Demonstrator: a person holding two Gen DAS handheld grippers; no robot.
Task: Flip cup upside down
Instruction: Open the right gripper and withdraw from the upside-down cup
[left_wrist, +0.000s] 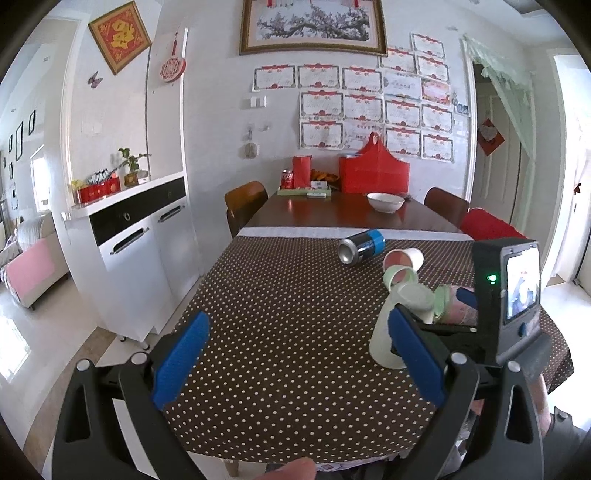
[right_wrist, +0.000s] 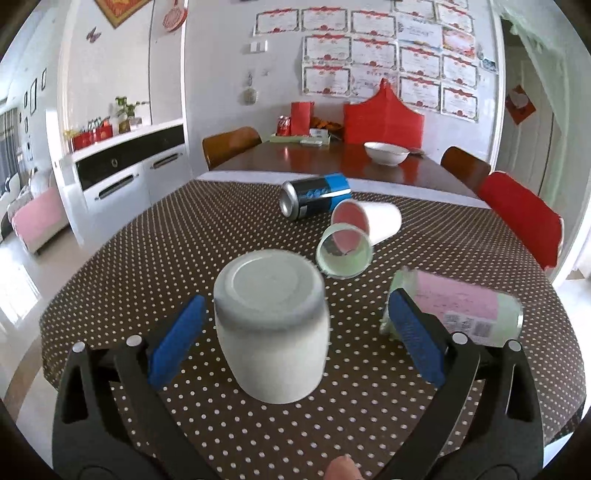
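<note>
Between our right gripper's (right_wrist: 293, 341) wide-open fingers stands the inverted white cup (right_wrist: 273, 325), unheld; our left gripper (left_wrist: 297, 363) gapes empty; the fallen can's (right_wrist: 314, 194) label is unreadable.

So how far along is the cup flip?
Done: the white cup stands upside down on the cloth. In hand: nothing; right gripper open around it, left gripper open. Left: backing away. Three other cups lie on their sides.
</note>
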